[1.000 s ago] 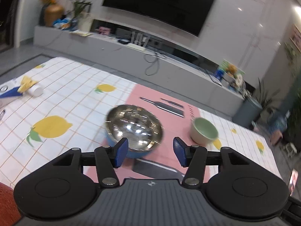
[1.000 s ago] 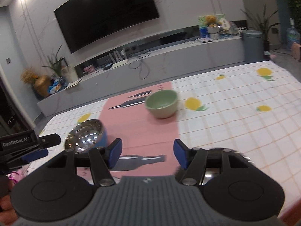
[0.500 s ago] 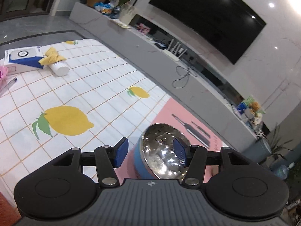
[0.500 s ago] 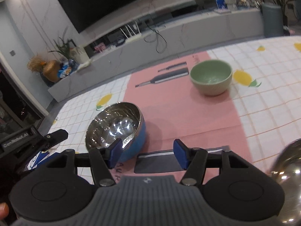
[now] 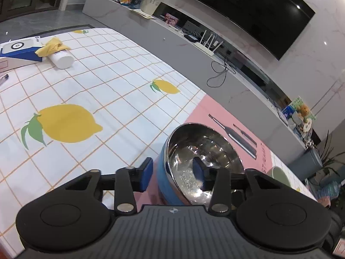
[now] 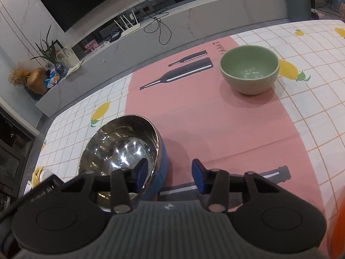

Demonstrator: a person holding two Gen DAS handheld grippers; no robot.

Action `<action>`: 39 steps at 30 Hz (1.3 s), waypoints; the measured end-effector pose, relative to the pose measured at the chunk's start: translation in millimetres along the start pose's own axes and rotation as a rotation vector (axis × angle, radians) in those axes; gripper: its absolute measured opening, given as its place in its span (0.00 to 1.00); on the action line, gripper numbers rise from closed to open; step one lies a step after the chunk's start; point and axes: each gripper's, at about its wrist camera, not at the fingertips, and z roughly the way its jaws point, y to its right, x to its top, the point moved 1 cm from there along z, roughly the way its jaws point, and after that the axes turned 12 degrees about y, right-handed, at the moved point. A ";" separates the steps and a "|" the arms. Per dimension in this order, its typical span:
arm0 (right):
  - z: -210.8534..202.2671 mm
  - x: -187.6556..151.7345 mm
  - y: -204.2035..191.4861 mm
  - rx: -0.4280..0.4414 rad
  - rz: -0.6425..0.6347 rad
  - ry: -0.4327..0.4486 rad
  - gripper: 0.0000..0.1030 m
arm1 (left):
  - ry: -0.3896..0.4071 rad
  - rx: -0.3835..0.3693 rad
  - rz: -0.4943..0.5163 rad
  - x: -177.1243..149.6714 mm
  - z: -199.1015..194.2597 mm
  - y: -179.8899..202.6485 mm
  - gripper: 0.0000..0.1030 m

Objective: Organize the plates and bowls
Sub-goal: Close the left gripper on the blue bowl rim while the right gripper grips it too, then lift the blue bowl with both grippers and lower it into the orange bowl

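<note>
A steel bowl with a blue outside (image 5: pixel 202 151) (image 6: pixel 123 144) stands on the pink mat (image 6: pixel 204 116). My left gripper (image 5: pixel 172 172) is open and straddles the bowl's left wall, one pad outside, one pad inside. My right gripper (image 6: pixel 168 174) is open and straddles the bowl's right wall, left pad inside, right pad over the mat. A green ceramic bowl (image 6: pixel 249 69) stands upright at the mat's far right; its rim shows in the left wrist view (image 5: pixel 280 174).
The table wears a lemon-print checked cloth (image 5: pixel 86 99). A white bottle with a yellow cloth (image 5: pixel 58 54) and a blue-white box (image 5: pixel 19 51) lie at the far left. A grey TV bench (image 6: pixel 194 19) runs behind the table. Something orange (image 6: pixel 338 233) fills the right edge.
Both grippers have come down and closer to the steel bowl. Each now has one pad inside its rim. The jaws have stayed open.
</note>
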 end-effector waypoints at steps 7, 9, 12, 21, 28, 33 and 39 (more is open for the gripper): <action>1.6 -1.4 -1.9 0.039 0.013 -0.016 0.12 | -0.020 -0.005 -0.013 -2.9 4.5 -5.0 0.16; -0.6 -0.9 -3.0 0.033 0.001 -0.021 0.11 | -0.029 -0.004 0.003 -3.4 3.6 -2.1 0.15; -6.2 -1.1 -0.9 0.019 -0.008 -0.017 0.11 | -0.058 -0.015 0.010 -4.6 1.8 0.4 0.15; -20.8 0.1 24.0 -0.008 0.048 -0.034 0.15 | -0.087 -0.059 0.057 -8.3 -4.1 12.1 0.20; -15.5 -0.5 20.4 -0.022 0.034 -0.019 0.21 | -0.017 -0.015 0.056 -9.1 0.1 8.3 0.26; -11.8 -3.8 24.8 -0.018 0.036 -0.019 0.14 | -0.043 -0.045 0.078 -14.4 4.2 11.7 0.12; -16.4 -3.5 24.7 -0.016 0.026 -0.016 0.13 | -0.051 -0.056 0.093 -13.2 0.1 14.8 0.10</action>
